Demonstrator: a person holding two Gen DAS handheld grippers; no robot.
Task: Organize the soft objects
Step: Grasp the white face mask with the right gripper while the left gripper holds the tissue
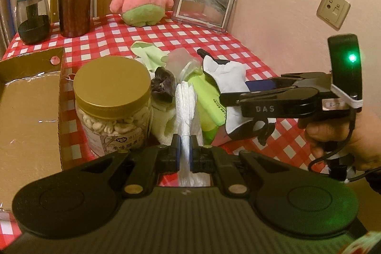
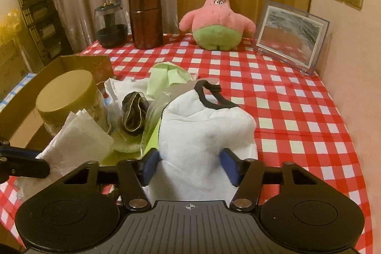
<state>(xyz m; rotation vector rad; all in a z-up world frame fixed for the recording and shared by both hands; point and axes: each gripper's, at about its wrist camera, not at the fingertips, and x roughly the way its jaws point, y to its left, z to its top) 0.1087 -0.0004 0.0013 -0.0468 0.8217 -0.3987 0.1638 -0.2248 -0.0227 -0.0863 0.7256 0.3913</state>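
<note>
From the left wrist we see our left gripper point(image 1: 183, 154) pinching a folded white paper napkin point(image 1: 185, 106), which stands upright and hides part of the pile behind it. A gold-lidded snack jar point(image 1: 113, 101) stands just left, beside a cardboard box point(image 1: 28, 111) cut off by the frame. Our right gripper point(image 1: 234, 97) reaches in from the right to a white sock point(image 1: 229, 77); its fingertips are hard to make out.

From the right wrist, the right gripper point(image 2: 190, 167) has its blue pads against both sides of the white sock, whose lower end is hidden under the gripper body. A green cloth point(image 2: 166, 79) and dark scrunchie point(image 2: 133, 114) lie beyond on the checked worktop point(image 2: 297, 111). A pink starfish plush point(image 2: 218, 20) sits far back.
</note>
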